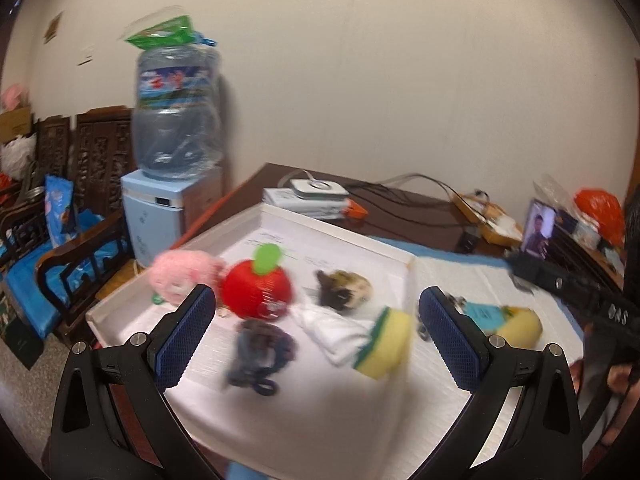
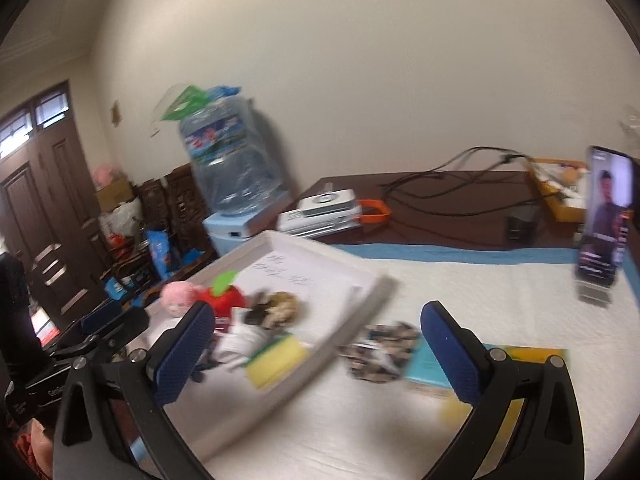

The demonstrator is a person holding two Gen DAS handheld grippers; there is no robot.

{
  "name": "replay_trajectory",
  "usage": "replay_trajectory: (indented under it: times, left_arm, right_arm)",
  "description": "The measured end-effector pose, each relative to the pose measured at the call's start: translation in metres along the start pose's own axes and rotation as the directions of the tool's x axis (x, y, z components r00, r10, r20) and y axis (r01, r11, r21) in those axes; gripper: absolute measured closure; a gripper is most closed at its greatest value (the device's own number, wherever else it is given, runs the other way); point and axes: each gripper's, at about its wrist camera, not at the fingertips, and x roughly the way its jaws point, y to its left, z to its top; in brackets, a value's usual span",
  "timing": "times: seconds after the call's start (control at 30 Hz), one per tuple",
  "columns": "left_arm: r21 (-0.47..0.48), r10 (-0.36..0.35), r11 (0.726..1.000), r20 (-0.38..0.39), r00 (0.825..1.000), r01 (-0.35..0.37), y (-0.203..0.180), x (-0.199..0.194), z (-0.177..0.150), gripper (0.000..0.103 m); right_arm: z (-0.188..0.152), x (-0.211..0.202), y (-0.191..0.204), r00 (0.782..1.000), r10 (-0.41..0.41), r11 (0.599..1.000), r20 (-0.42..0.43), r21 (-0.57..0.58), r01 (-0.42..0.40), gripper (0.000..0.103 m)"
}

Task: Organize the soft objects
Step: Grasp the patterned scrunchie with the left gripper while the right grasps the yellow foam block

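A white tray (image 1: 280, 216) holds a pink plush (image 1: 180, 276), a red apple plush (image 1: 256, 292), a brown furry toy (image 1: 348, 290), a white cloth (image 1: 336, 328), a dark blue scrunchie (image 1: 260, 352) and a yellow-green sponge (image 1: 384, 344). To the right of the tray, on the white mat, lie a yellow plush with a teal card (image 1: 504, 318) and a patterned cloth (image 2: 380, 354). My left gripper (image 1: 316, 340) is open and empty above the tray. My right gripper (image 2: 316, 356) is open and empty above the tray's right rim (image 2: 360, 320).
A phone (image 2: 606, 216) stands on the mat at the right. White boxes (image 1: 312, 196), cables and an orange-rimmed box (image 2: 556, 188) sit on the dark table behind. A water dispenser (image 1: 172, 152) and wooden chairs stand to the left.
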Motion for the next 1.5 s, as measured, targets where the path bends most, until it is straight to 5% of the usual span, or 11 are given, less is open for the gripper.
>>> replay_trajectory:
  times: [0.17, 0.47, 0.5, 0.6, 0.77, 0.97, 1.13, 1.4, 1.5]
  left_arm:
    - [0.085, -0.066, 0.994, -0.076, 0.995, 0.072, -0.043, 0.013, -0.014, 0.0]
    - [0.232, -0.098, 0.962, -0.205, 0.974, 0.146, -0.096, 0.037, -0.037, 0.0]
    - [0.241, -0.093, 0.96, -0.21, 0.973, 0.144, -0.098, 0.037, -0.039, 0.0]
    - [0.252, -0.086, 0.957, -0.219, 0.972, 0.142, -0.102, 0.041, -0.04, 0.0]
    - [0.202, -0.149, 0.957, -0.279, 0.949, 0.209, -0.107, 0.056, -0.032, 0.0]
    - [0.175, -0.233, 0.942, -0.272, 0.934, 0.286, -0.141, 0.087, -0.006, 0.0]
    - [0.212, -0.164, 0.948, -0.317, 0.934, 0.238, -0.166, 0.136, -0.003, 0.0]
    - [0.217, -0.193, 0.922, -0.459, 0.867, 0.32, -0.178, 0.15, -0.028, 0.0]
    - [0.134, -0.323, 0.885, -0.515, 0.794, 0.446, -0.179, 0.124, -0.036, 0.0]
  right_arm:
    - [-0.007, -0.005, -0.051, 0.985, -0.161, 0.987, -0.062, 0.012, 0.162, 0.0]
    - [-0.047, 0.04, -0.04, 0.944, -0.204, 0.972, -0.259, -0.171, 0.163, 0.001]
    - [-0.051, 0.044, -0.037, 0.939, -0.218, 0.965, -0.265, -0.199, 0.168, 0.004]
    - [-0.052, 0.039, -0.041, 0.94, -0.231, 0.957, -0.251, -0.23, 0.174, 0.047]
    - [-0.055, 0.002, -0.076, 0.951, -0.141, 0.988, -0.275, -0.095, 0.119, 0.052]
    - [-0.072, -0.041, -0.125, 0.955, -0.156, 0.981, -0.252, 0.07, 0.179, 0.052]
    - [-0.076, -0.047, -0.132, 0.962, -0.142, 0.978, -0.235, 0.12, 0.173, 0.052]
    - [-0.078, -0.048, -0.139, 0.966, -0.101, 0.978, -0.239, 0.154, 0.141, 0.051]
    - [-0.078, -0.048, -0.139, 0.968, -0.088, 0.979, -0.235, 0.161, 0.128, 0.051]
